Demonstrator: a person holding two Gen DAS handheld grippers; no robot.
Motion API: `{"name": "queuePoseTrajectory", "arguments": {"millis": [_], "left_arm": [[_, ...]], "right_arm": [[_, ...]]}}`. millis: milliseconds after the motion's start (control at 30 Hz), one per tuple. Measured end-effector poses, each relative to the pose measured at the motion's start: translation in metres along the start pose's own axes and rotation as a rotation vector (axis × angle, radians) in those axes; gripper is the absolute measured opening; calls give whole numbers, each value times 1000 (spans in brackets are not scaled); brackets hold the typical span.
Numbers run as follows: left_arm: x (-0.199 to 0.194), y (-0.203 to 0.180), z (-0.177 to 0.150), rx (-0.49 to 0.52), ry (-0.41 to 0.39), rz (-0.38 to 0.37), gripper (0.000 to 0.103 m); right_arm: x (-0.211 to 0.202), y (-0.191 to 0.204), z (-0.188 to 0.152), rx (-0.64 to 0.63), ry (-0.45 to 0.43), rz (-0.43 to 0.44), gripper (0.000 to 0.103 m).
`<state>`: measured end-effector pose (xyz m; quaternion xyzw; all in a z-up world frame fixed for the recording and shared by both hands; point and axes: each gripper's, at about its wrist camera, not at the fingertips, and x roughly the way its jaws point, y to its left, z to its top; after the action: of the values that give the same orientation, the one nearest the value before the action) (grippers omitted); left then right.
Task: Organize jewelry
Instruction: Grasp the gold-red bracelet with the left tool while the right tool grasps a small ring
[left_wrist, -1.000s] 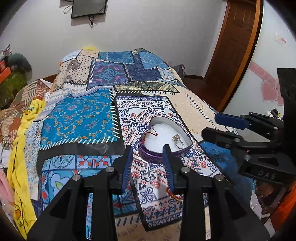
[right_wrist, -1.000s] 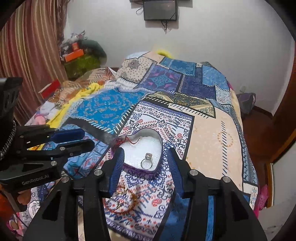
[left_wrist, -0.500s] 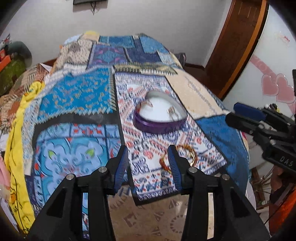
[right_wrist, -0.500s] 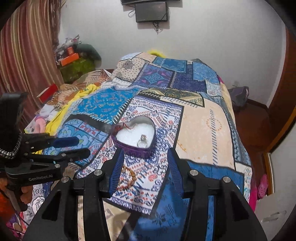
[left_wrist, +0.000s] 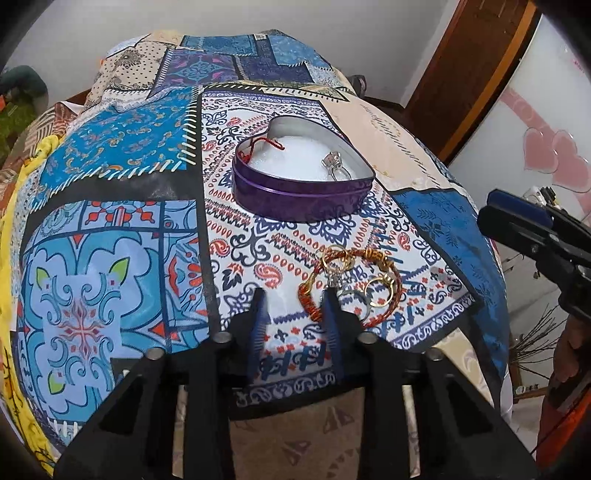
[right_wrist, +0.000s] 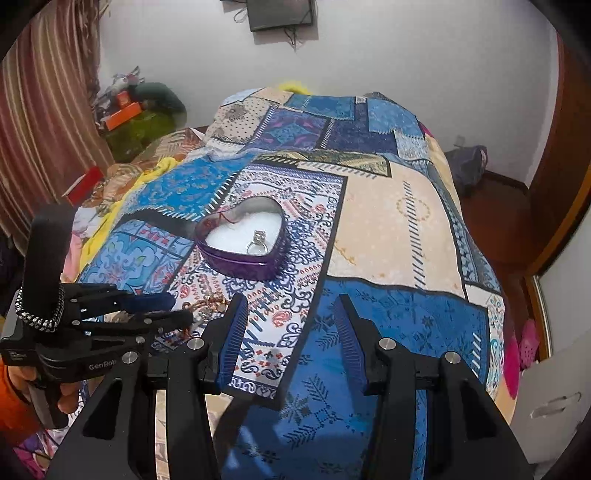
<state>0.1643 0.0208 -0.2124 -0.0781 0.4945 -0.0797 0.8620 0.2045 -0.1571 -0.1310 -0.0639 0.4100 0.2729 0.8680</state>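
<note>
A purple heart-shaped tin (left_wrist: 295, 195) with white padding sits on the patterned bedspread; it holds a silver ring (left_wrist: 334, 166) and a red cord (left_wrist: 258, 146). It also shows in the right wrist view (right_wrist: 242, 258). A red-and-gold bracelet (left_wrist: 351, 284) with gold rings (left_wrist: 380, 291) lies on the cloth near the bed's front edge. My left gripper (left_wrist: 295, 299) is open and empty, its right finger touching the bracelet's left side. My right gripper (right_wrist: 291, 306) is open and empty, right of the bracelet, above the blue patch.
The bed's front edge (left_wrist: 295, 384) runs just under the left gripper. A wooden door (left_wrist: 472, 66) and a white panel with pink hearts (left_wrist: 550, 158) stand to the right. Clutter and a striped curtain (right_wrist: 33, 129) line the left side.
My left gripper has dropped and moved forward to the bracelet, which now sits by its right finger. The right gripper has pulled back and risen a little. Both stay open.
</note>
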Motion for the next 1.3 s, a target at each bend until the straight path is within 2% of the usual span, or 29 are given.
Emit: {"name": "queuePoseTrajectory", "arguments": {"millis": [133, 233, 400, 767, 900, 1167, 1233, 1300], "left_arm": [[6, -2, 0, -22, 3, -35, 7], [6, -4, 2, -13, -7, -27, 6], [-5, -10, 4, 16, -42, -16, 5], [-58, -19, 17, 65, -206, -19, 5], [-66, -8, 17, 37, -224, -28, 5], [-66, 23, 5, -14, -220, 3, 5], [-66, 30, 2, -21, -218, 13, 5], [-65, 33, 0, -24, -219, 18, 5]], "right_arm": [[3, -5, -4, 15, 10, 8, 45], [4, -4, -7, 13, 16, 9, 45], [4, -2, -10, 5, 21, 5, 45], [11, 3, -10, 5, 37, 20, 45], [18, 13, -11, -26, 50, 25, 45], [40, 37, -14, -104, 97, 55, 45], [45, 41, -13, -119, 104, 56, 40], [51, 43, -12, -129, 122, 66, 27]]}}
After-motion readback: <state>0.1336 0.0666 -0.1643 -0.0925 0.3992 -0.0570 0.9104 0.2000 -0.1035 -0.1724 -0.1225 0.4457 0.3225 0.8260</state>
